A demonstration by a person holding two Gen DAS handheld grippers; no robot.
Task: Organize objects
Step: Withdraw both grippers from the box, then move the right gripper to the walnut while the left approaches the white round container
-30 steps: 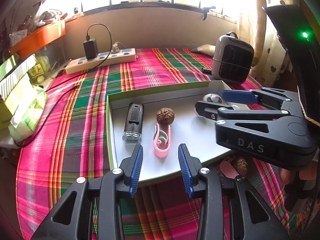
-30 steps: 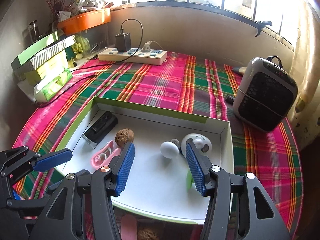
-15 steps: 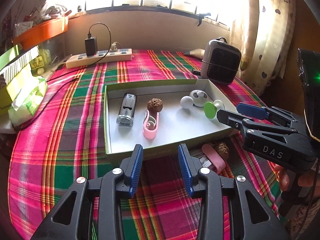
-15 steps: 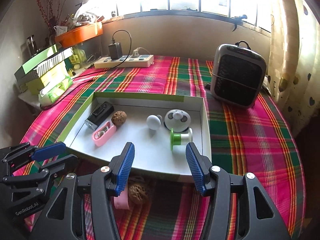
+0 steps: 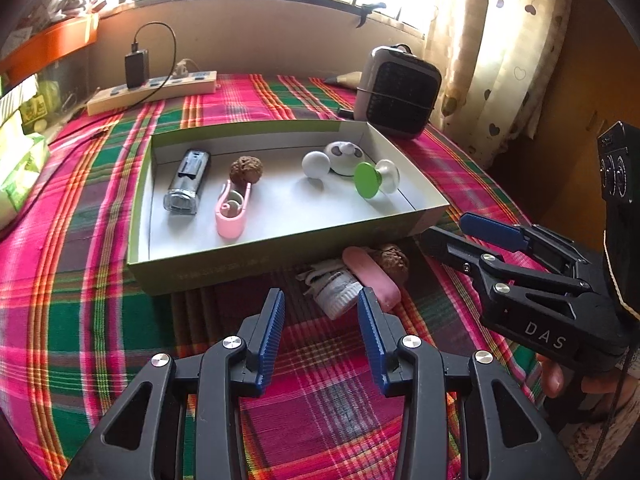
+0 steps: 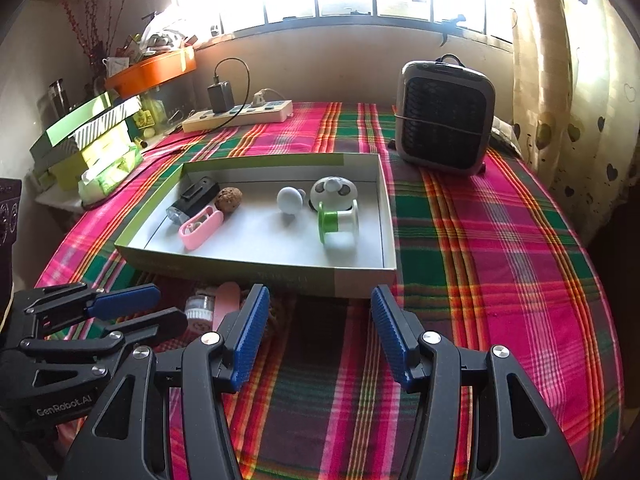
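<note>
Here, going left to right across the tabletop (image 6: 500,248) under its pink, green and orange plaid cloth: stacked green and striped cardboard boxes (image 6: 86,136) stand at the far left edge, a cream power strip (image 6: 240,114) with a black charger plugged in lies along the back wall, and a grey-and-black boxy heater (image 6: 444,120) stands at the back right. In the middle sits a shallow green-sided cardboard tray (image 5: 256,268) with a white floor. In it lie, from the left, a black clip-on lamp with a clear lens (image 5: 187,186), a pink plastic clip case (image 5: 232,210) touching a brown wrinkled walnut (image 5: 246,167), a white ball-headed knob (image 5: 316,164), a round white mini fan (image 5: 344,152) and a green-ended white spool (image 5: 374,178) on its side. Outside the tray, against its near wall, a small white toy sneaker (image 5: 332,286), a pink oblong eraser-like bar (image 5: 372,276) and a second brown walnut (image 5: 394,258) lie bunched together and touching. The tray's near wall stands between this cluster and the things inside. The left claw (image 5: 320,328) hovers just short of the sneaker, its blue ribbed pads parting, with nothing between them. The right claw (image 6: 318,334) is spread wide and empty above bare cloth, just right of the cluster.
</note>
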